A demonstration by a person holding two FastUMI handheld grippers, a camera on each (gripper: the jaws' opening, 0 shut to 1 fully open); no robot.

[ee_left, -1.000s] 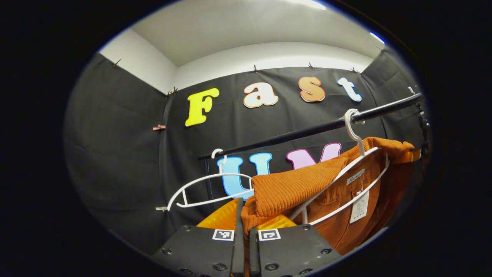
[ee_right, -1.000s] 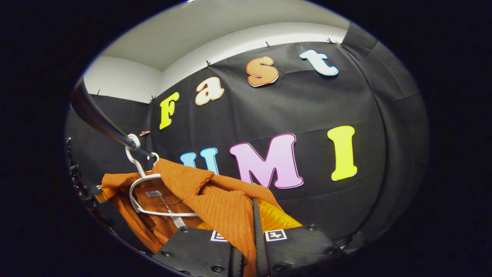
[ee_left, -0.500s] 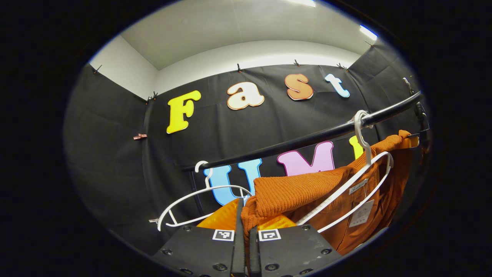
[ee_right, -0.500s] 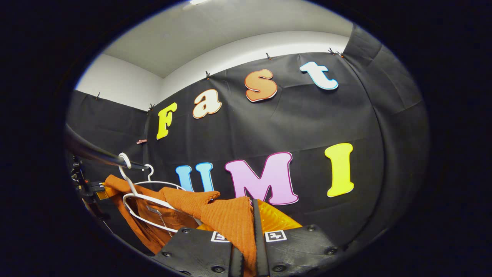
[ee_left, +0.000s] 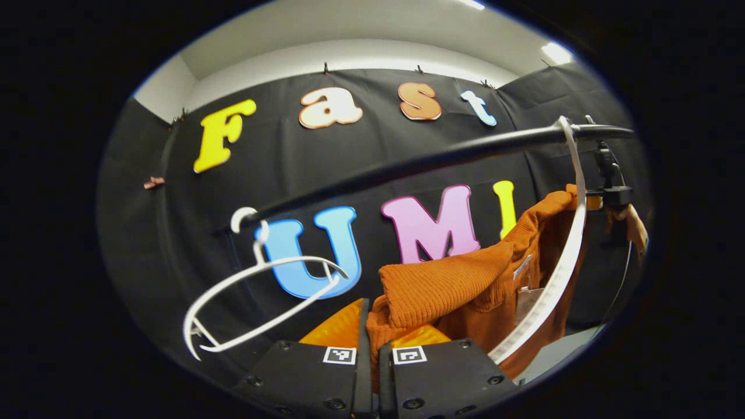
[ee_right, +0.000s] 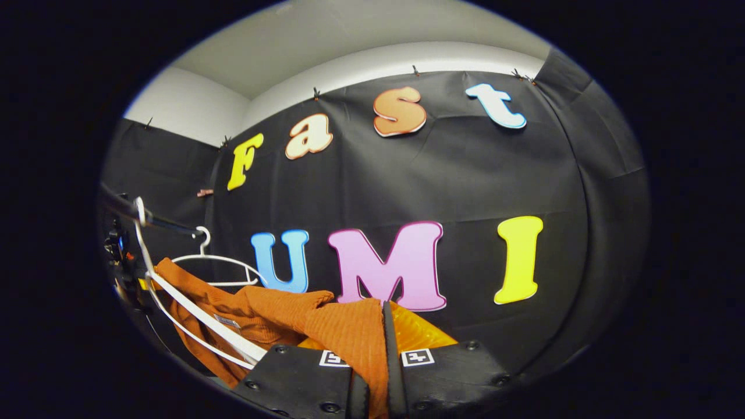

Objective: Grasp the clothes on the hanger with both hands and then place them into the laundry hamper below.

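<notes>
An orange ribbed knit garment (ee_left: 460, 285) stretches between both grippers. My left gripper (ee_left: 370, 326) is shut on one folded edge of it at the bottom of the left gripper view. My right gripper (ee_right: 379, 331) is shut on the other edge of the garment (ee_right: 343, 331) in the right gripper view. A white hanger (ee_left: 561, 256) hooked on the black rail (ee_left: 419, 163) stands edge-on against the garment. The same hanger (ee_right: 192, 314) slants across the cloth at the lower left of the right gripper view.
An empty white hanger (ee_left: 256, 291) dangles from the rail's left part, also seen as the empty hanger (ee_right: 215, 262) farther off. A clamp (ee_left: 611, 186) sits at the rail's right end. Black cloth walls close in behind and on both sides.
Both grippers have dropped and swung with the garment still held. The garment's hanger has turned edge-on and the rail sits higher in the left gripper view.
</notes>
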